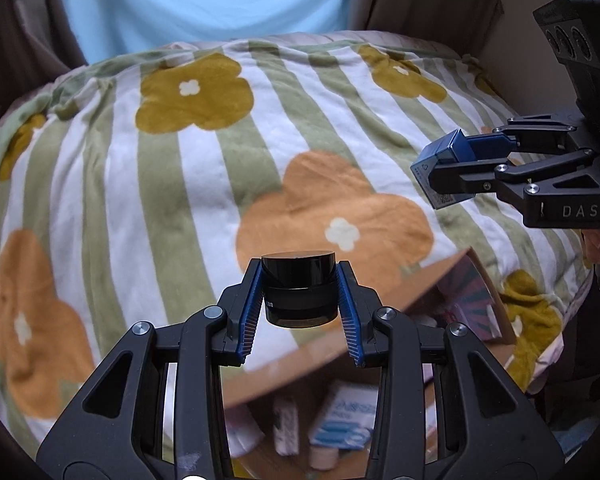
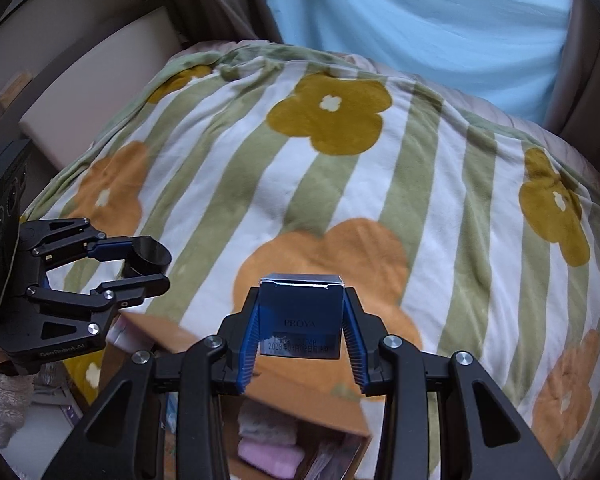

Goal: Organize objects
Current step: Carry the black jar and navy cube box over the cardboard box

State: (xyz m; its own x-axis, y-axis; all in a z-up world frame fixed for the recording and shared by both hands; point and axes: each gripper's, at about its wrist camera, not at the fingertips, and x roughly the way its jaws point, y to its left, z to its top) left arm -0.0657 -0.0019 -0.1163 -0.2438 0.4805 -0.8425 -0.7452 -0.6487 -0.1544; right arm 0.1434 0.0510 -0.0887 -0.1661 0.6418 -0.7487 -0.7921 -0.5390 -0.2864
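Observation:
My left gripper (image 1: pixel 299 300) is shut on a black round jar (image 1: pixel 299 292) and holds it in the air above an open cardboard box (image 1: pixel 380 292). It also shows at the left of the right wrist view (image 2: pixel 148 268), with the jar (image 2: pixel 148 256) between its fingers. My right gripper (image 2: pixel 300 320) is shut on a small blue carton (image 2: pixel 301 316) marked PROYA, held above the box (image 2: pixel 300 404). The right gripper also shows at the right of the left wrist view (image 1: pixel 440 168), with the carton (image 1: pixel 440 164).
A bed covered by a striped blanket (image 1: pixel 204 184) with orange and mustard flowers fills both views. The cardboard box holds several small packages (image 1: pixel 340 424) and pink items (image 2: pixel 268 456). A light blue curtain (image 2: pixel 440 16) hangs behind the bed.

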